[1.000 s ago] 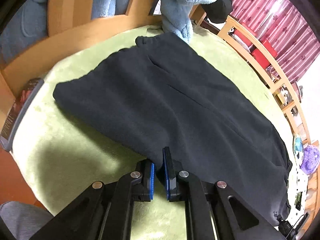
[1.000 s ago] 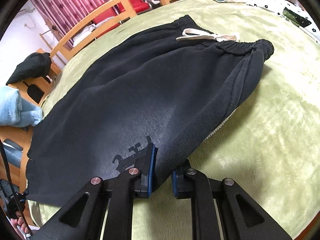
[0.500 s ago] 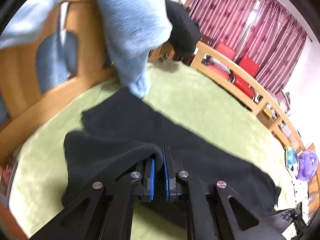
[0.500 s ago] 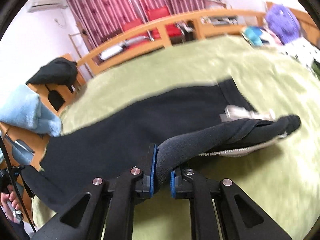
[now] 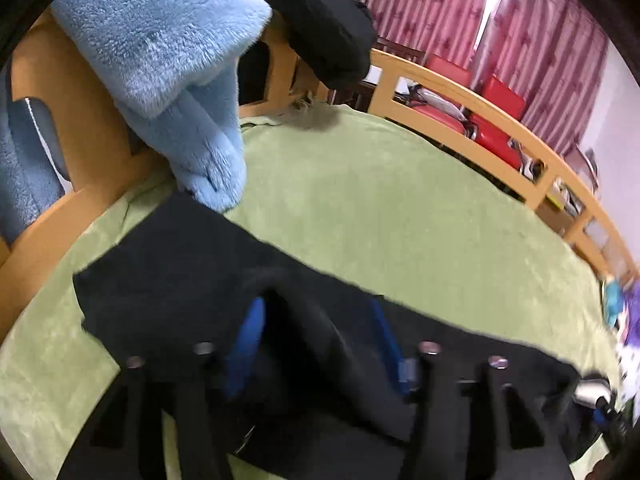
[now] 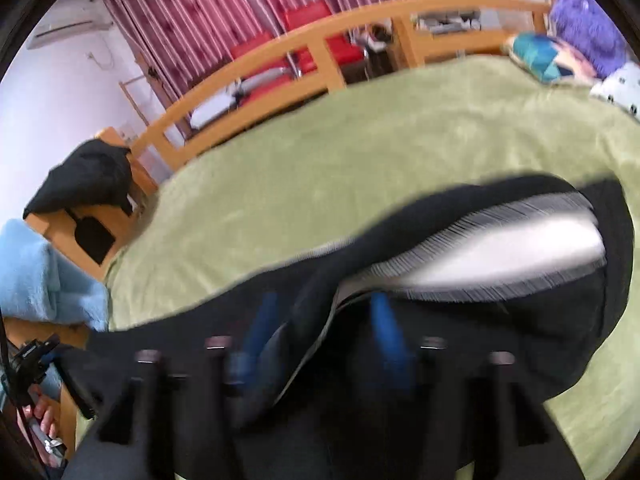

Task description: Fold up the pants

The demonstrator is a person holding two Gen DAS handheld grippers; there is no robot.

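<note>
The black pants (image 5: 160, 280) lie folded lengthwise on the green blanket (image 5: 380, 200). My left gripper (image 5: 316, 328) hovers over the leg end, its jaws opening, and a loose ridge of black cloth stands between the blue pads (image 5: 250, 332) without being pressed. In the right wrist view the pants (image 6: 520, 340) show their white inner lining (image 6: 520, 248) at the waist. My right gripper (image 6: 322, 328) is over that end with jaws opening too. A fold of cloth sags between its pads (image 6: 386, 328), blurred by motion.
A light blue plush blanket (image 5: 168, 40) and a black garment (image 5: 320, 20) hang on the wooden bed frame (image 5: 480, 108) beyond the leg end. Pillows (image 6: 540, 52) and a purple plush (image 6: 588, 28) lie past the waist. A person's hand (image 6: 40, 416) shows at lower left.
Both grippers carried the near edge of the pants up and over onto the far half, folding them lengthwise. Their jaws, shut on the cloth before, now stand apart.
</note>
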